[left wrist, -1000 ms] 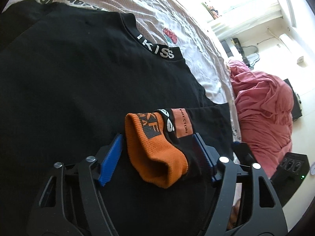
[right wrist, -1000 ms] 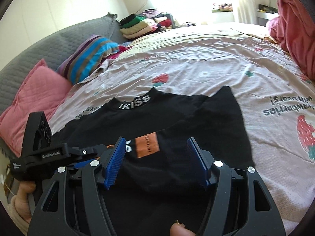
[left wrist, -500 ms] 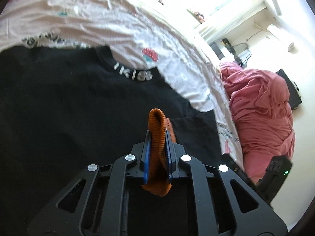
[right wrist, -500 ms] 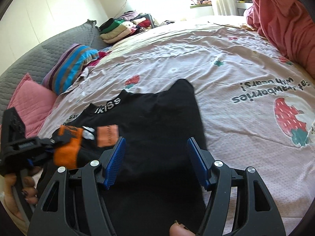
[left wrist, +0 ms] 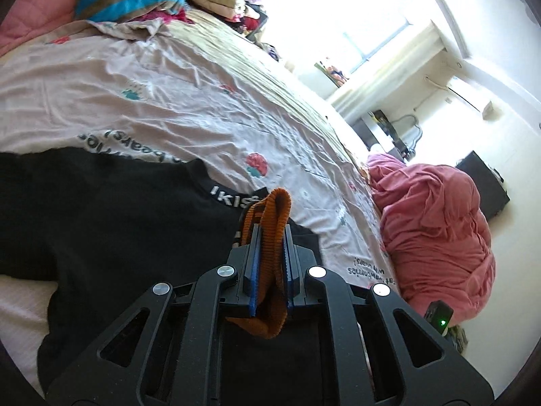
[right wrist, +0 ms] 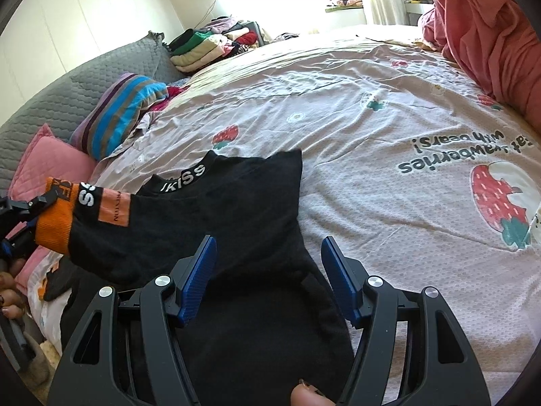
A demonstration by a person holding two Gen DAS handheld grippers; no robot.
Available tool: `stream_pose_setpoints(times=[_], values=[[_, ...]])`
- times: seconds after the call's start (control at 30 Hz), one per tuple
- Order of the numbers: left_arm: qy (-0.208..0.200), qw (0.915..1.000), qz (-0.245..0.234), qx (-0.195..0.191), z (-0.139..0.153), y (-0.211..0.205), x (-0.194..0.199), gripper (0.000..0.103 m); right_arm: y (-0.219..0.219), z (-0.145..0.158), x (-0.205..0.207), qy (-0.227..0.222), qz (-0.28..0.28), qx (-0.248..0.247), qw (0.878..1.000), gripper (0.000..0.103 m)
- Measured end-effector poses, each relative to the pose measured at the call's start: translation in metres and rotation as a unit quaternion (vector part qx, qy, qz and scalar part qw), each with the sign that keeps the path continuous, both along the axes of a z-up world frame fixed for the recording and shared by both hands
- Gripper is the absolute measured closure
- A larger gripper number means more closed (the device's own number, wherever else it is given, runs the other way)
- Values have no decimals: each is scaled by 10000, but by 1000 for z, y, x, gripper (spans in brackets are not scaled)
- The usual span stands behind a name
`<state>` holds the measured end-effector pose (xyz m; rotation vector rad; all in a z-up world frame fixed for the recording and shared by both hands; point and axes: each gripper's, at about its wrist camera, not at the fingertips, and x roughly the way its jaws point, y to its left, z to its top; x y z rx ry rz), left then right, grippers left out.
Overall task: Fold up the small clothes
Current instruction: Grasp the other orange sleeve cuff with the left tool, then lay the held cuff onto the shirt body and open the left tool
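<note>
My left gripper [left wrist: 269,237] is shut on the orange ribbed cuff [left wrist: 272,230] of a black and orange sock and holds it lifted above the bed. In the right wrist view the sock [right wrist: 84,216] hangs stretched from the left gripper [right wrist: 20,216] at the far left. A black top with a white-lettered collar [right wrist: 236,203] lies spread on the bedsheet; it also shows in the left wrist view [left wrist: 101,220]. My right gripper [right wrist: 268,270] is open and empty, hovering over the black top.
The strawberry-print bedsheet [right wrist: 389,135] covers the bed. A red duvet heap [left wrist: 436,230] lies at the right. A striped pillow [right wrist: 125,111], a pink pillow [right wrist: 50,159] and a stack of folded clothes [right wrist: 203,47] sit at the far side.
My left gripper closed on the sock's orange cuff and lifted it off the black top, away to the left. My right gripper stayed open over the top.
</note>
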<state>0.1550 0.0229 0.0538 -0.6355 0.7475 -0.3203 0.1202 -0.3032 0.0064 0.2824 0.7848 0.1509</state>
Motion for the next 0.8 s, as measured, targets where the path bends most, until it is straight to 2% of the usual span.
stream_pose_setpoints(times=[0.47,0.6,0.8], values=[[391,9989,242,101,-30,24,-1,98,22,-1,5,15,247,-111,9996,40],[398,9985,351,147,-31,33,-4,98,29,-2,6,22,325,-139,9994,40],[324,9974,477,440,-25,36,-9,98,34,-2,7,2,369,-238,9990,40]])
